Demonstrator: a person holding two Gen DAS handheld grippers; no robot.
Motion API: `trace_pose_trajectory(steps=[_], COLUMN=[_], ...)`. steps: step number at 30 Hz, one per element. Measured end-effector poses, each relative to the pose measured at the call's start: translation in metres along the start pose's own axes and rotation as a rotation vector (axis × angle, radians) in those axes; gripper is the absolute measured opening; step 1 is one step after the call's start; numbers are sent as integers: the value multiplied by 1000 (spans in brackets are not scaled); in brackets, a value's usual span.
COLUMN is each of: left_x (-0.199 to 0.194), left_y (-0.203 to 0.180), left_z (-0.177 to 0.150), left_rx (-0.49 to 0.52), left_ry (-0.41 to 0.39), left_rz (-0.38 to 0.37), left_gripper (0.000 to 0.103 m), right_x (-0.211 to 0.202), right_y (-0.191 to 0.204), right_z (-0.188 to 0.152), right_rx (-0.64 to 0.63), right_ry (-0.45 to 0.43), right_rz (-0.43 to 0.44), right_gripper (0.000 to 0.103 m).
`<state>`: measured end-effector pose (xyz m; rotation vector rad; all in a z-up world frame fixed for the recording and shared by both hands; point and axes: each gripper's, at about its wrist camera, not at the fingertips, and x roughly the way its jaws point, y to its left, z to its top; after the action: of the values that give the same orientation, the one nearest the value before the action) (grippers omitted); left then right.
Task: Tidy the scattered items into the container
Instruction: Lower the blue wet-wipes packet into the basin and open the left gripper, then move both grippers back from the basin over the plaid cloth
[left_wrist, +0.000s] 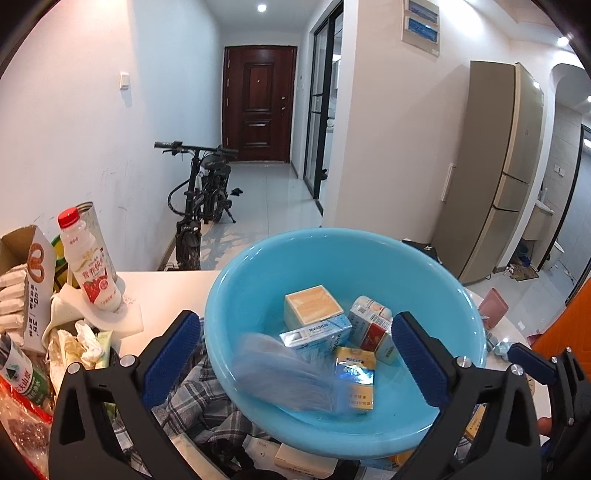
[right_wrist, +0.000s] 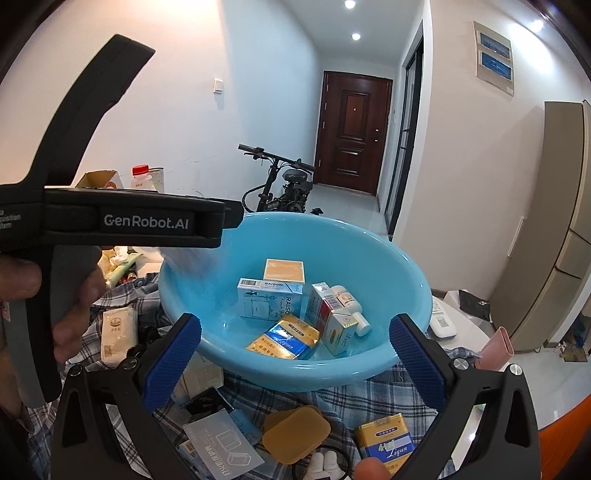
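Both grippers spread wide and empty over the clutter, basin dead ahead.

Your right gripper (right_wrist: 293, 349) has the gold-and-blue flat tin (right_wrist: 386, 445) just below its right finger, on the plaid cloth (right_wrist: 354, 398); its long axis runs roughly away from you, so the right hand is nearer. Your left gripper (left_wrist: 291, 349) hangs over the round light-blue plastic basin (left_wrist: 258, 266), which holds several boxes. A blurred pale-blue smear (left_wrist: 284, 373) by the basin's near wall can't be identified.

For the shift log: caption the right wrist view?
Open right gripper hovers over blue basin of small boxes.
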<state>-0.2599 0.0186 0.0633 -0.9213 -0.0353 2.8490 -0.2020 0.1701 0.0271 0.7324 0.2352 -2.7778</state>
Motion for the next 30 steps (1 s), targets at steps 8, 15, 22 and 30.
trace_pose_trajectory(steps=[8, 15, 22, 30], left_x=[2, 1, -7, -46], left_y=[1, 6, 5, 8], left_z=[-1, -1, 0, -6], left_rx=[-2, -22, -7, 9], left_ry=[2, 6, -7, -55], left_rz=[12, 4, 24, 75], left_gripper=[103, 103, 103, 103], right_x=[1, 3, 4, -17], right_y=[0, 2, 7, 6], right_z=[-2, -2, -3, 0], right_rx=[-4, -7, -11, 35], right_ry=[3, 5, 9, -8], right_rz=[0, 2, 10, 7], right_gripper=[103, 103, 103, 103])
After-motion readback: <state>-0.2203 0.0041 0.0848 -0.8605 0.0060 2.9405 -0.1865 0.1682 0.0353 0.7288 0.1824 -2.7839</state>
